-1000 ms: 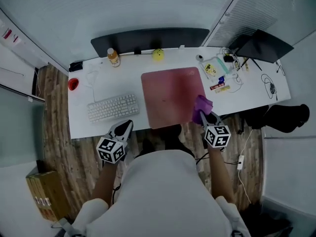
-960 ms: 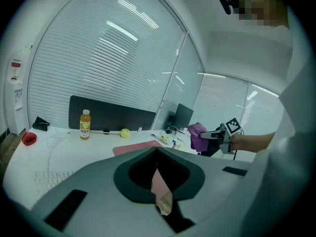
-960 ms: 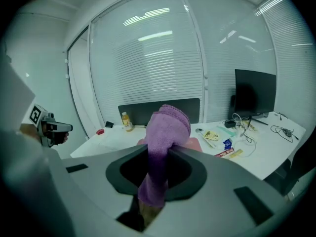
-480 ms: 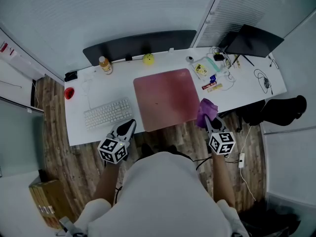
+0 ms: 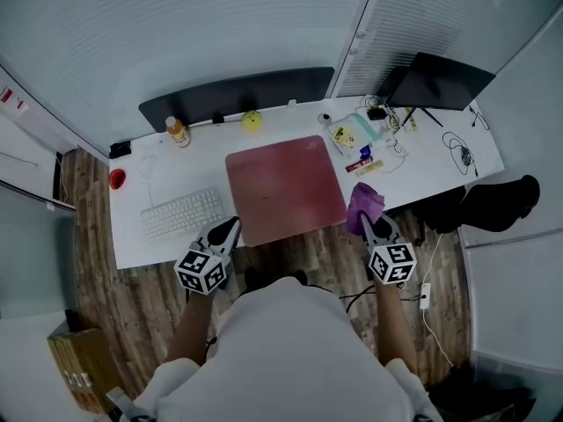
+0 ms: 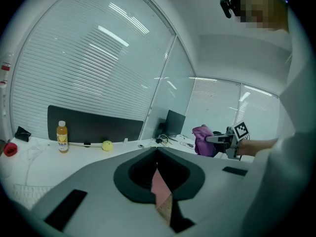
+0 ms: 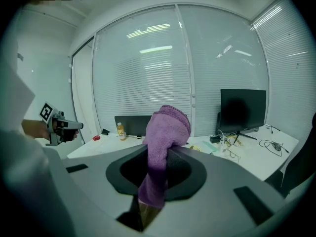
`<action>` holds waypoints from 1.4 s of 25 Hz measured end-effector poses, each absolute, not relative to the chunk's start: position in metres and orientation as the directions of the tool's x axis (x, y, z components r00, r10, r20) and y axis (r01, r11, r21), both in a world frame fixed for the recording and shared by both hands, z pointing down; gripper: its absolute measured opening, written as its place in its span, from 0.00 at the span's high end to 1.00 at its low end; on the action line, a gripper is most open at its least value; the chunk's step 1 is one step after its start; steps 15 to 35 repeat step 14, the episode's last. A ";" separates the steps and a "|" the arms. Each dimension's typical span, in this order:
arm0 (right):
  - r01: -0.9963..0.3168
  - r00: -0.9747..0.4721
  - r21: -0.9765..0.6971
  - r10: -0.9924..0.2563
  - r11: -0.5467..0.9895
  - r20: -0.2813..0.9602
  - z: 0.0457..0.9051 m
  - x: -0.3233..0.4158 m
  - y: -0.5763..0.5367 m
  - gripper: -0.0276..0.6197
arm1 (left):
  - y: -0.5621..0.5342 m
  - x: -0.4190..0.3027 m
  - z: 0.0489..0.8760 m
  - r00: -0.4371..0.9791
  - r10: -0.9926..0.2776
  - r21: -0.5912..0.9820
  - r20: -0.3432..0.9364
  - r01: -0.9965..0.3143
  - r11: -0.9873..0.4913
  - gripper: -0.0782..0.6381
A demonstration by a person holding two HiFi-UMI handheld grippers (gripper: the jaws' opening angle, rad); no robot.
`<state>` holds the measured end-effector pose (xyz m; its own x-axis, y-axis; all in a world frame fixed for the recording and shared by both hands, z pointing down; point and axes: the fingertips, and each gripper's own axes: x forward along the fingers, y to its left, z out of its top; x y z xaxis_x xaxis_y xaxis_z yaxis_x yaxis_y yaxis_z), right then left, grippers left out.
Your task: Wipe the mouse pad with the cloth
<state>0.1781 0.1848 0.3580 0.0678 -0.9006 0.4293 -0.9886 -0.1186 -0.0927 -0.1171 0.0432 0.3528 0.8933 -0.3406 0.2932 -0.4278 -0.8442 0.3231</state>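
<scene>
The pink mouse pad (image 5: 283, 187) lies flat in the middle of the white desk (image 5: 158, 161). A purple cloth (image 5: 363, 205) hangs bunched over the desk's front edge, just right of the pad's front right corner. My right gripper (image 5: 373, 221) is shut on the cloth (image 7: 165, 132), which stands up from between its jaws (image 7: 159, 154). My left gripper (image 5: 225, 229) hovers at the desk's front edge, left of the pad, shut with nothing in it (image 6: 157, 153). Only a sliver of the pad (image 6: 159, 185) shows between its jaws. The cloth (image 6: 201, 138) is also visible at the right of the left gripper view.
A white keyboard (image 5: 182, 212) lies left of the pad. Along the back stand a bottle (image 5: 178, 130), a yellow ball (image 5: 252, 120) and a dark monitor (image 5: 236, 95). A red object (image 5: 117, 178) sits far left. Small items and cables (image 5: 361, 139) crowd the right, near a second monitor (image 5: 435, 82).
The right gripper has carried the cloth off the pad's front right corner, rightwards and back over the desk edge. The head view has shifted, and the left gripper has held its place.
</scene>
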 end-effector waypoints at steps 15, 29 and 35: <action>-0.988 0.038 -0.120 -0.908 -0.097 0.417 0.357 0.190 0.181 0.82 | 0.040 -0.109 0.345 0.886 -0.360 0.302 0.291 -0.443 -0.845 0.87; -0.988 0.038 -0.120 -0.908 -0.097 0.417 0.357 0.190 0.181 0.82 | 0.040 -0.109 0.345 0.886 -0.360 0.302 0.291 -0.443 -0.845 0.87; -0.988 0.038 -0.120 -0.908 -0.097 0.417 0.357 0.190 0.181 0.82 | 0.040 -0.109 0.345 0.886 -0.360 0.302 0.291 -0.443 -0.845 0.87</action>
